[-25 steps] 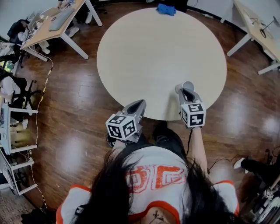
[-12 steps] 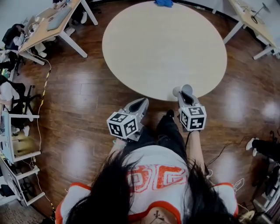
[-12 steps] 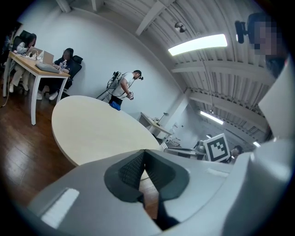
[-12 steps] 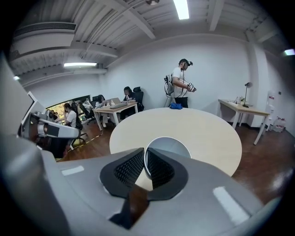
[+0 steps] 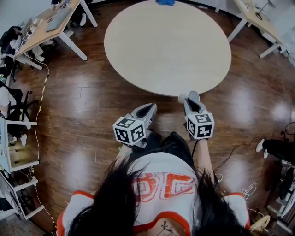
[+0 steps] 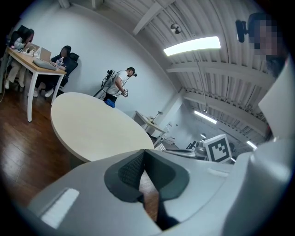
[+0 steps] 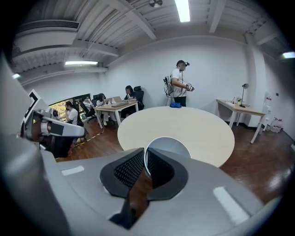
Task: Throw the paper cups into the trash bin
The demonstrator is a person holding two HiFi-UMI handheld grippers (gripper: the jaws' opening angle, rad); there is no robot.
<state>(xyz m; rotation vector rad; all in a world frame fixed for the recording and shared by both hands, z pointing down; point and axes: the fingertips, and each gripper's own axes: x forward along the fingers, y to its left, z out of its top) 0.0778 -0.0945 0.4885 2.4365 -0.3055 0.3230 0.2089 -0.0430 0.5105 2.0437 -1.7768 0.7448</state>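
My right gripper [image 5: 187,97] is shut on the rim of a white paper cup [image 5: 193,95] and holds it over the wooden floor, just off the near edge of the round beige table [image 5: 166,46]. In the right gripper view the cup's open mouth [image 7: 169,145] faces the camera, with its rim pinched between the dark pads [image 7: 131,167]. My left gripper [image 5: 150,107] hangs over the floor to the left, shut with nothing in it. In the left gripper view its pads [image 6: 131,168] meet at the tips. No trash bin shows in any view.
Desks stand at the upper left [image 5: 50,23] and upper right [image 5: 258,18]. A blue object [image 5: 164,2] lies at the table's far edge. Beyond the table stands a person [image 7: 180,83]; others sit at a desk [image 7: 115,105]. Cables [image 5: 42,99] trail on the floor at left.
Both grippers have drawn back from the table's near edge and now hang over the floor. The table has slid farther away in the head view. The cup stays in the right gripper.
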